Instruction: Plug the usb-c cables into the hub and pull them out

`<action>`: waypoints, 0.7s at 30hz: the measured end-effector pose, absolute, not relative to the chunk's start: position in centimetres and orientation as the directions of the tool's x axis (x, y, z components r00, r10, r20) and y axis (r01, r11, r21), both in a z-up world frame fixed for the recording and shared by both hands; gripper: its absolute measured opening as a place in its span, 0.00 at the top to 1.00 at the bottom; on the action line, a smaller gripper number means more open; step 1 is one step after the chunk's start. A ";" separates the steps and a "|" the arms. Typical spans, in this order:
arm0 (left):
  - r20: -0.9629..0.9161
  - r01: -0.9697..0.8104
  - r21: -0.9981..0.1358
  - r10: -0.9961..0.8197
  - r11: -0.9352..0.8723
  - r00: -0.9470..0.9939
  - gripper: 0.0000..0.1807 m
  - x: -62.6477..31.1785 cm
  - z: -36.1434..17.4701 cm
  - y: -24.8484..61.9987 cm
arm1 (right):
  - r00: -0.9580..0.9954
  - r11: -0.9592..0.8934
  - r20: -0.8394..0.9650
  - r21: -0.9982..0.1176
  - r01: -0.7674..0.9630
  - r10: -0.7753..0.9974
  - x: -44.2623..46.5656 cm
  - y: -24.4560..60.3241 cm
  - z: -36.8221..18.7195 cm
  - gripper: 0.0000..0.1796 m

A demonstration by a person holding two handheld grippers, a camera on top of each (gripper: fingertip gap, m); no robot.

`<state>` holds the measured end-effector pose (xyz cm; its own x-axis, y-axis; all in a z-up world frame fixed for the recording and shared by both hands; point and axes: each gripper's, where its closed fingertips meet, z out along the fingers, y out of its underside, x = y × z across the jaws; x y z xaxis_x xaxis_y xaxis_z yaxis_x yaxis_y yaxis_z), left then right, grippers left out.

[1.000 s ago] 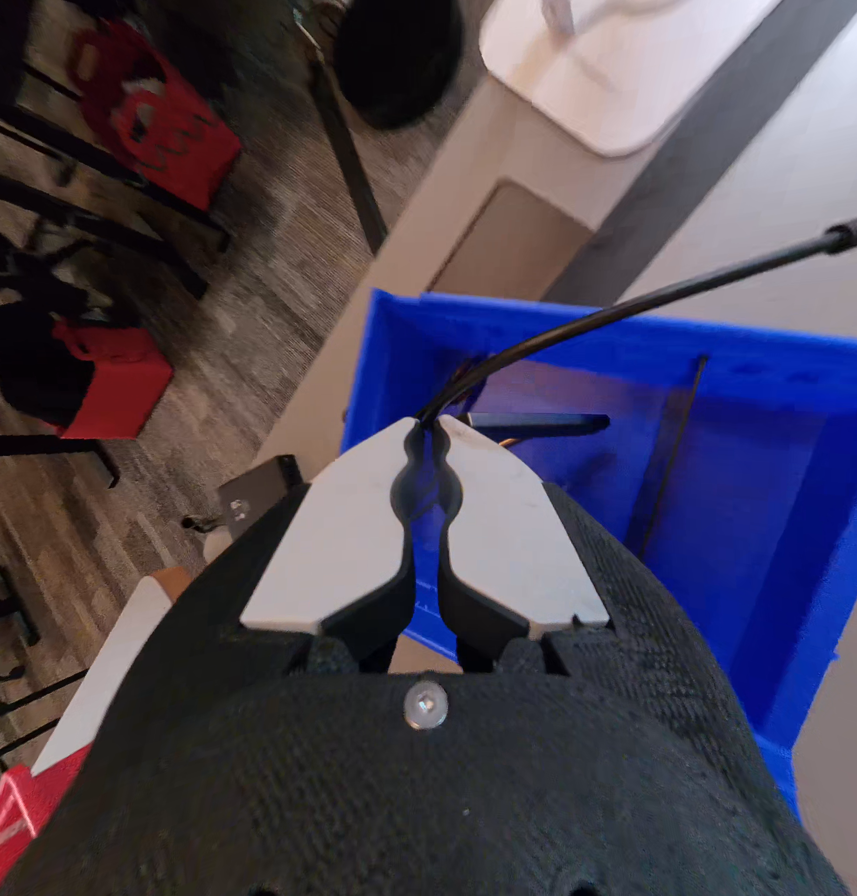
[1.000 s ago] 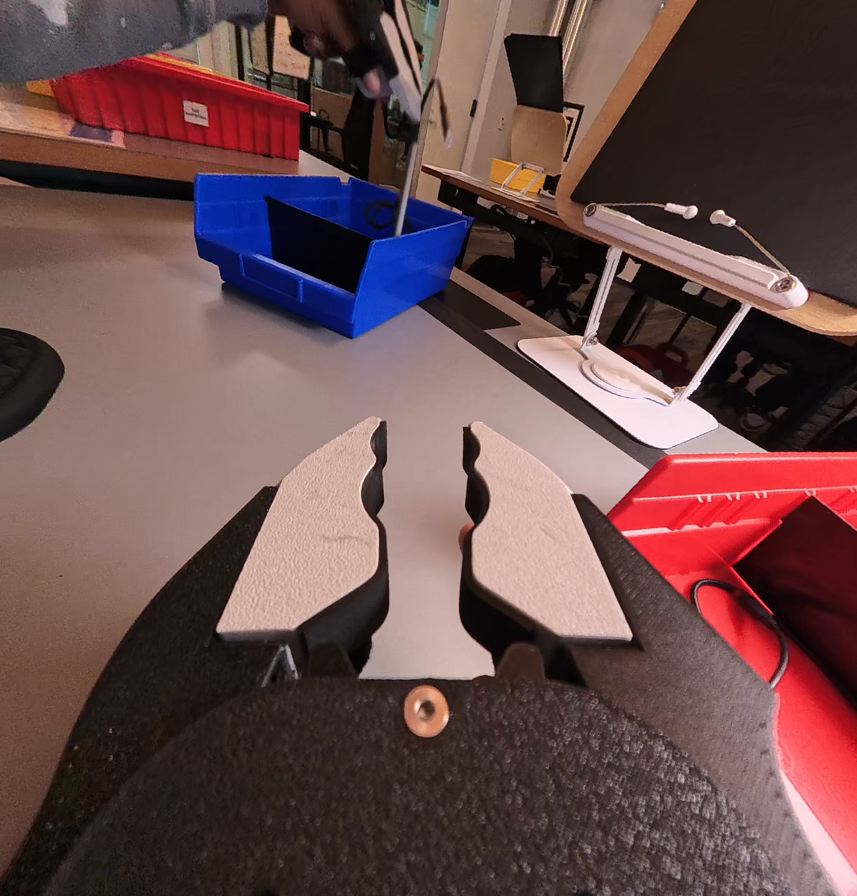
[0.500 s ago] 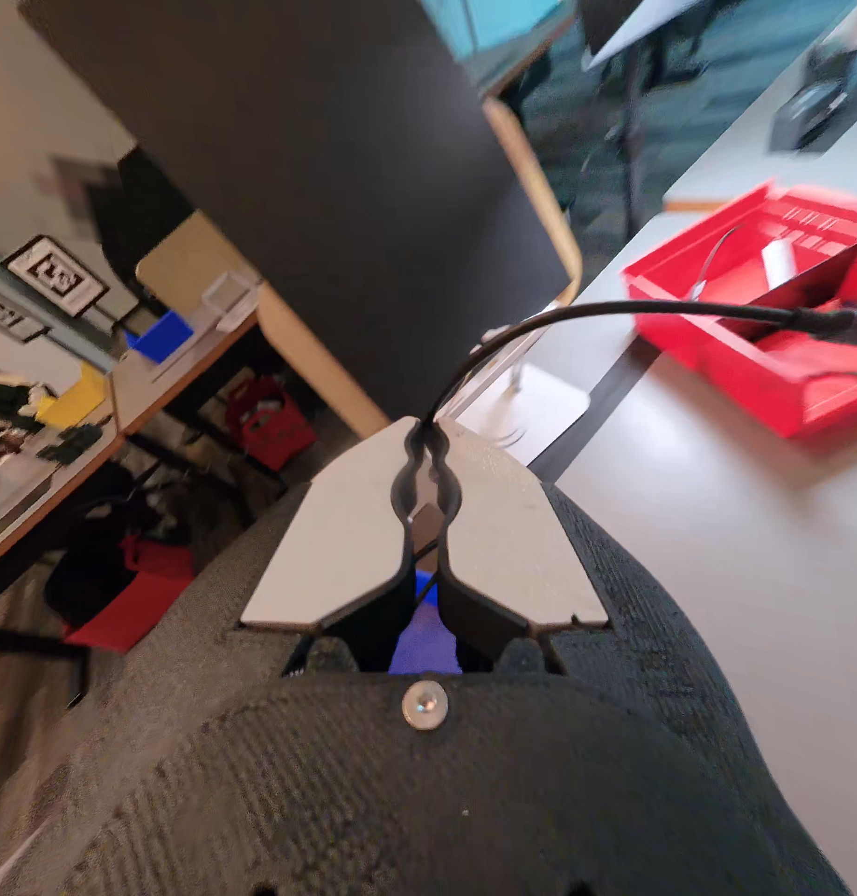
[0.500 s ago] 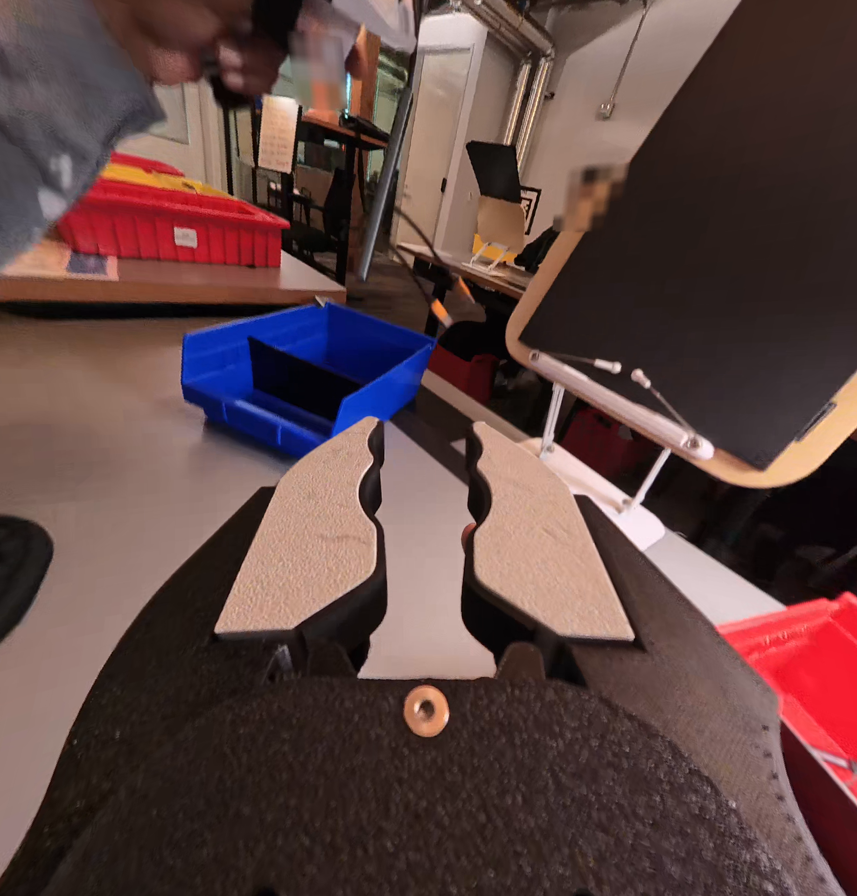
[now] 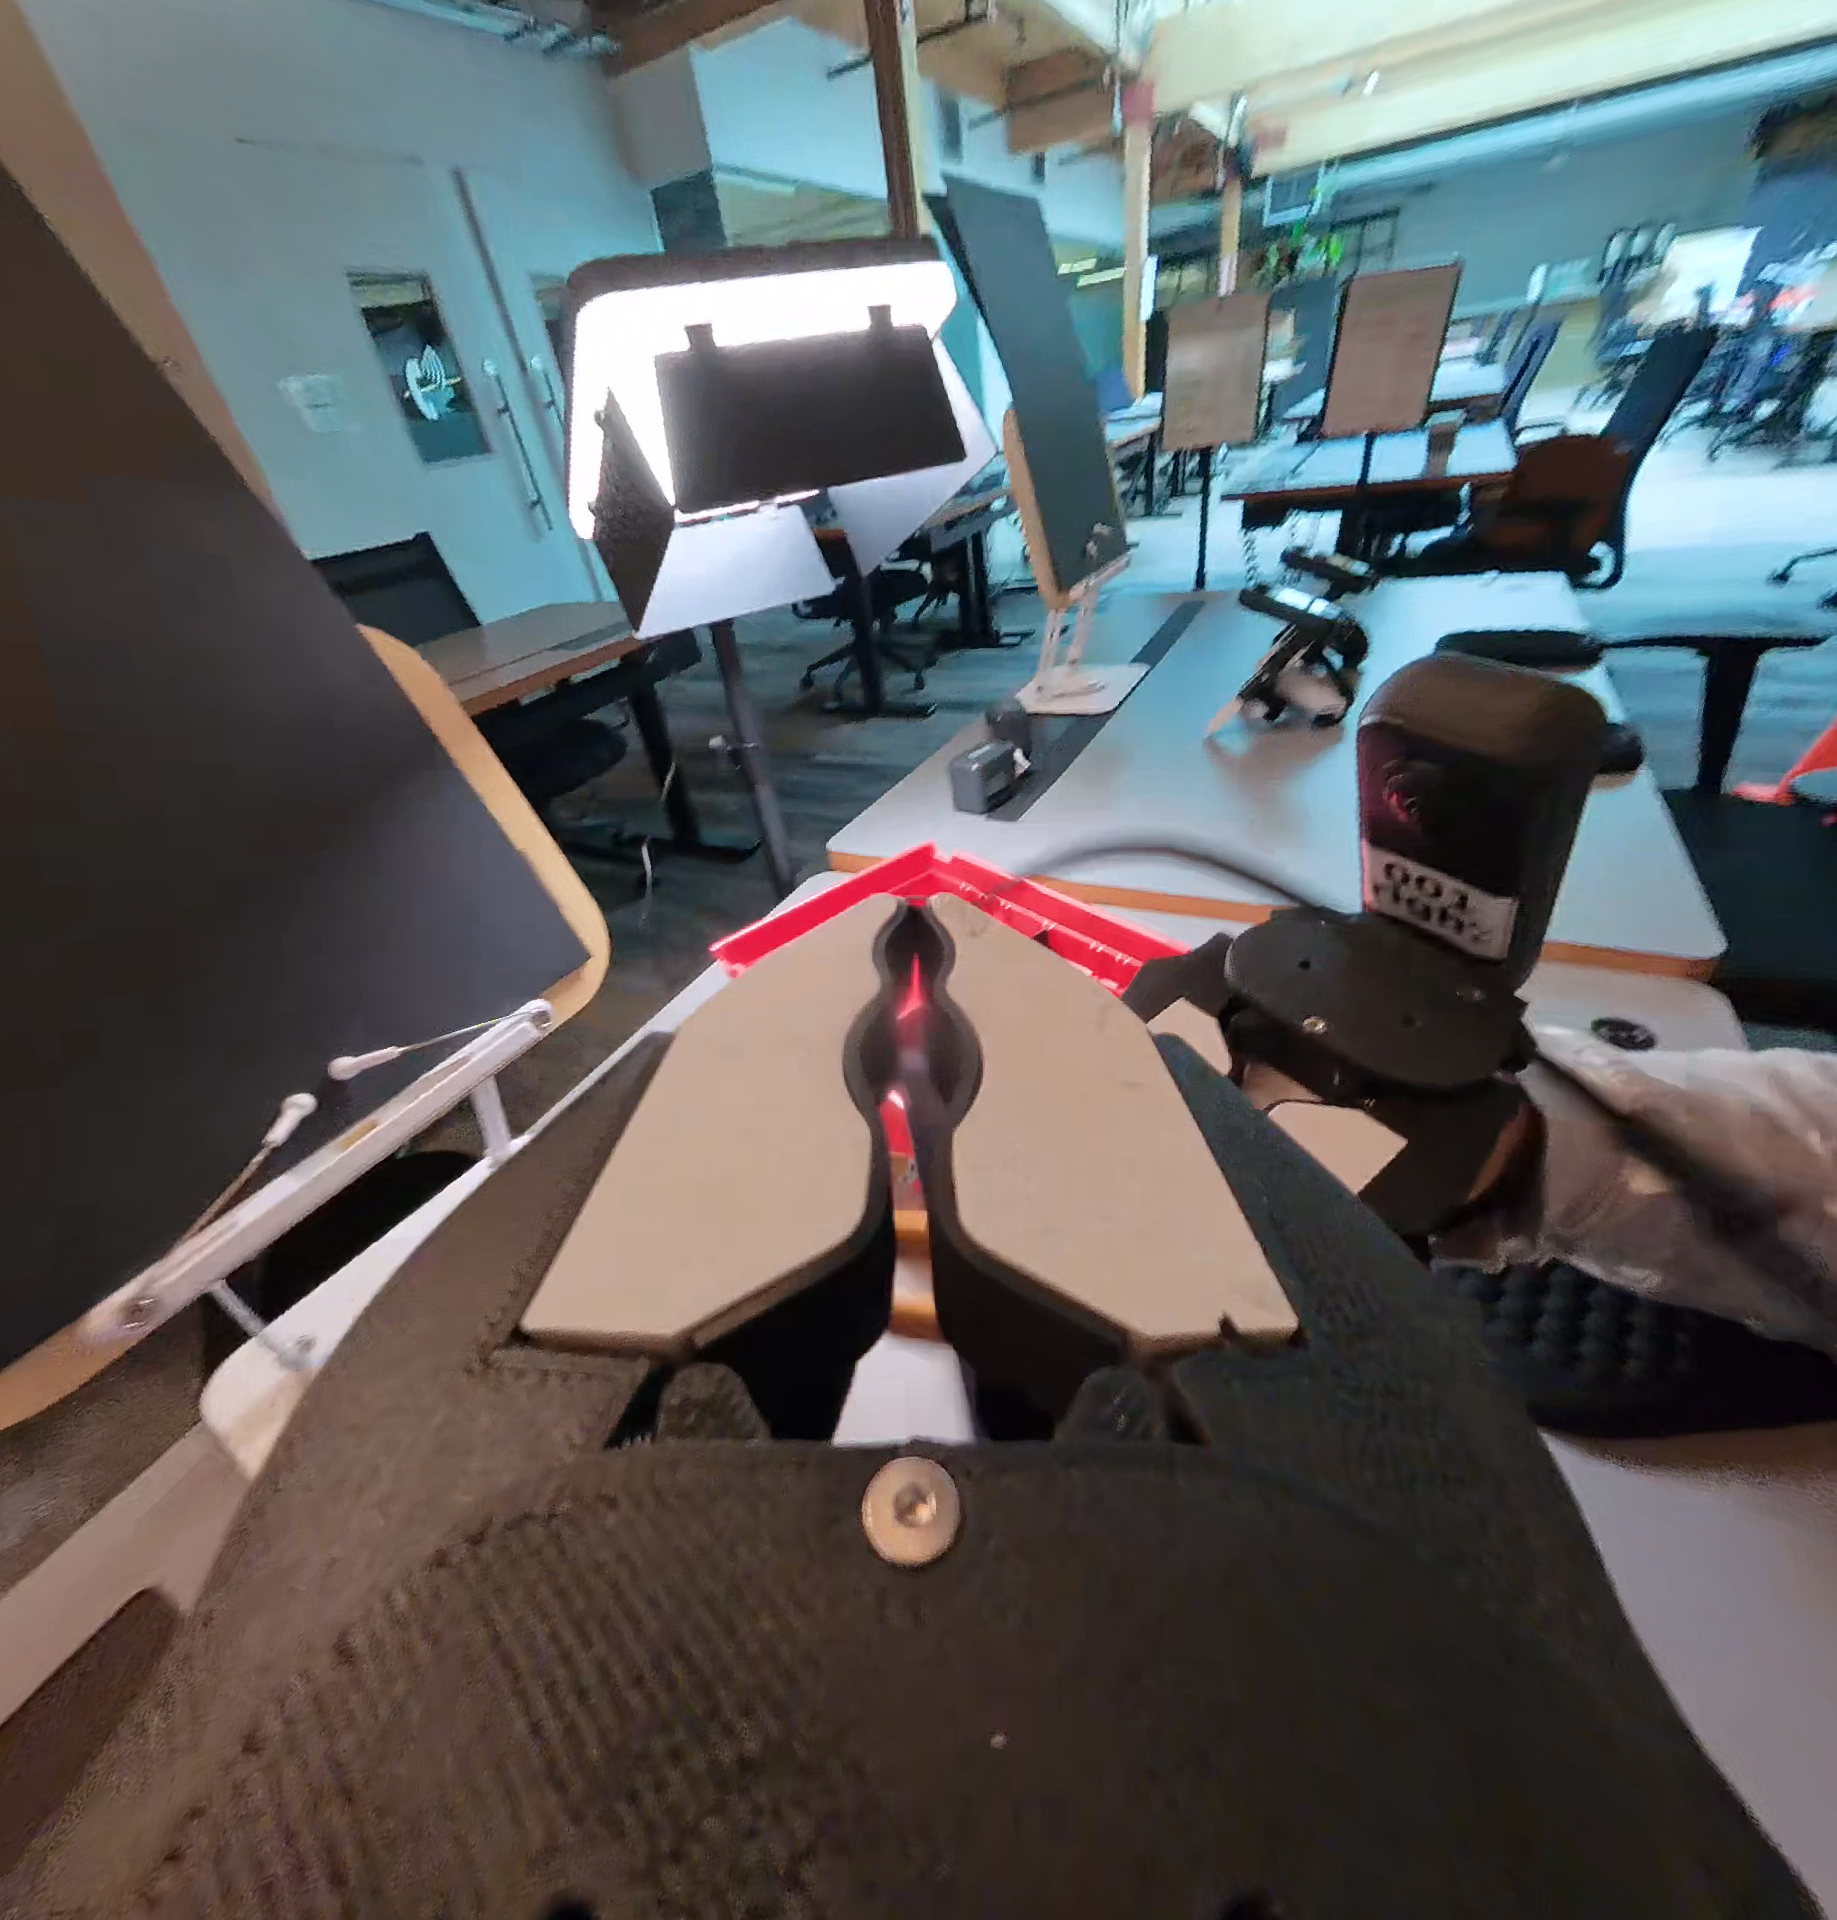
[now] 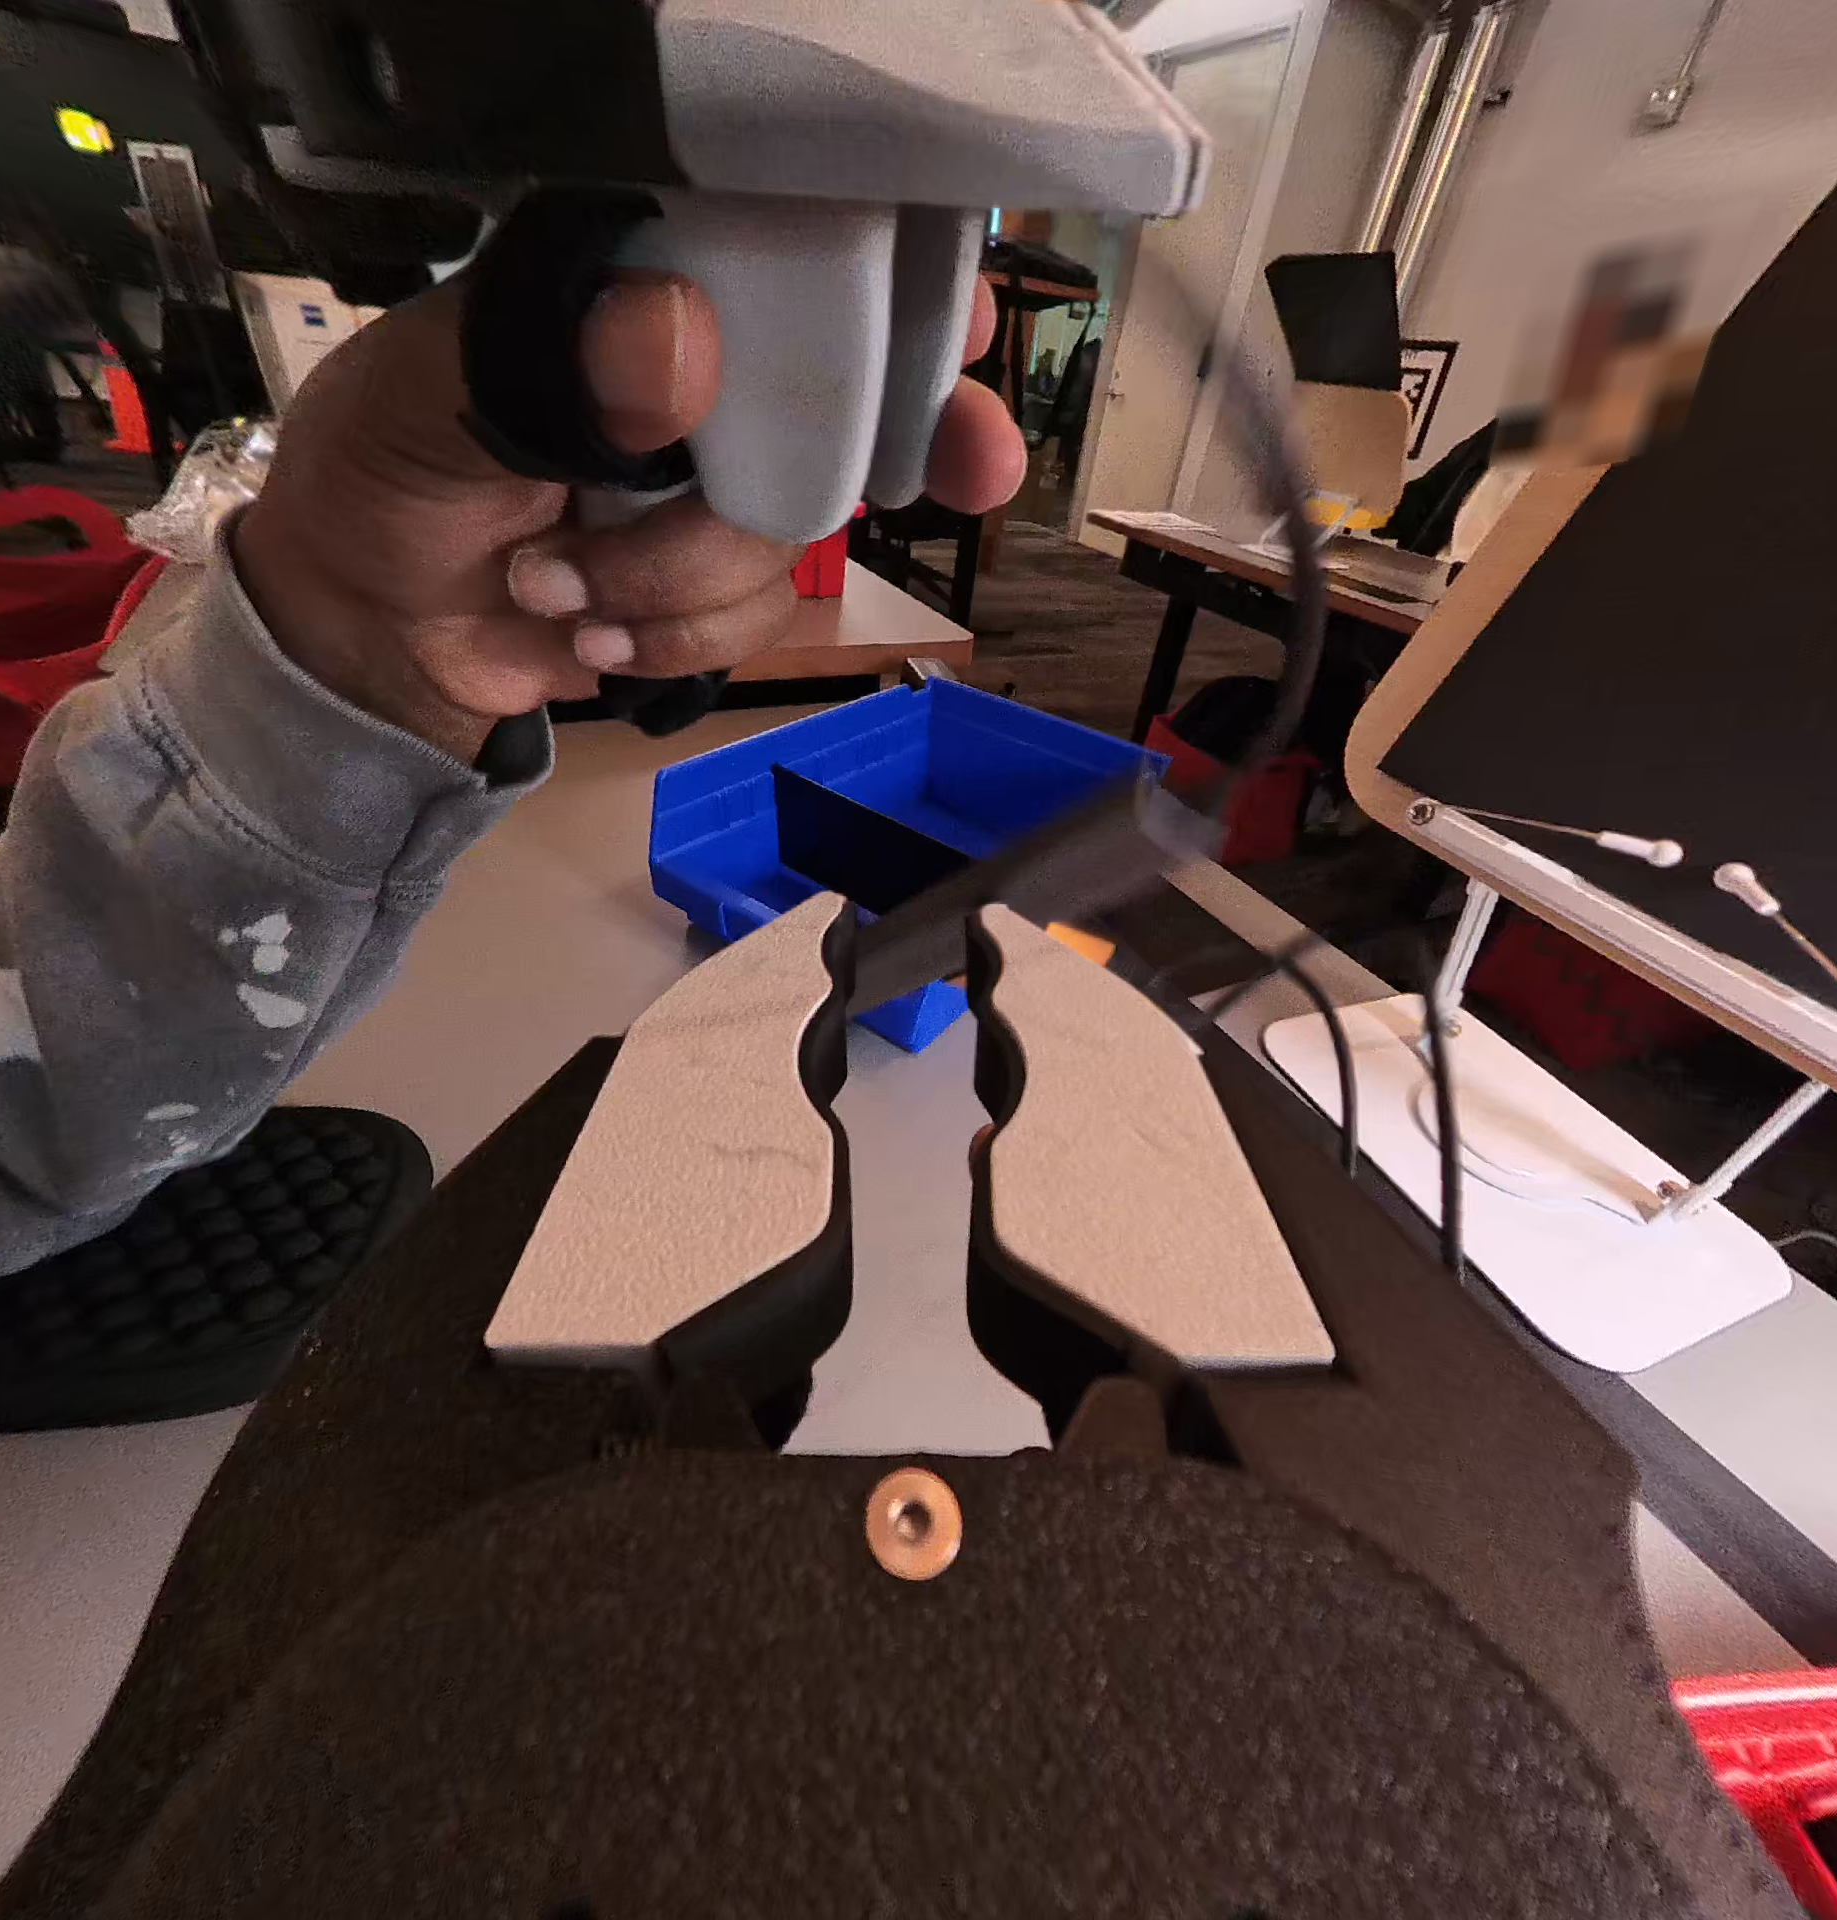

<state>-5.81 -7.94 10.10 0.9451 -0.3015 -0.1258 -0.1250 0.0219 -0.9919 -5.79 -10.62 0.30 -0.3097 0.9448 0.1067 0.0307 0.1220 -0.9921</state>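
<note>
My left gripper (image 5: 915, 920) is shut on a thin black usb-c cable (image 5: 1153, 857), which arcs right toward my right gripper (image 5: 1174, 987). In the right wrist view the left gripper (image 6: 1153, 145) is overhead, held by a hand (image 6: 498, 540). The cable (image 6: 1303, 582) hangs from it down to a dark, blurred hub (image 6: 1007, 894). The hub lies across the gap between the tips of my right gripper (image 6: 912, 935), whose jaws stand apart. Two more thin black cables (image 6: 1345, 1081) dangle from the hub at the right.
A blue bin (image 6: 997, 748) with a black divider sits on the grey table (image 6: 540, 956) beyond the hub. A red bin (image 5: 893, 883) is ahead of the left gripper and also shows in the right wrist view (image 6: 1787, 1766). A black board on a white stand (image 6: 1620, 1195) is at the right, a black mat (image 6: 166, 1247) at the left. My right fingertips sit around 10 cm from my left ones.
The left gripper has lifted the cable and hub out of the blue bin and swung over to the right gripper. The hub now hangs between the right fingertips, whose gap has narrowed slightly.
</note>
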 end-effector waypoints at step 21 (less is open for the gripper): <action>-0.088 -0.158 -0.946 -0.246 -0.283 0.965 0.98 -11.3 0.5 -6.1 | -0.104 0.111 0.106 -0.993 0.036 0.989 -6.4 -4.0 -0.5 0.94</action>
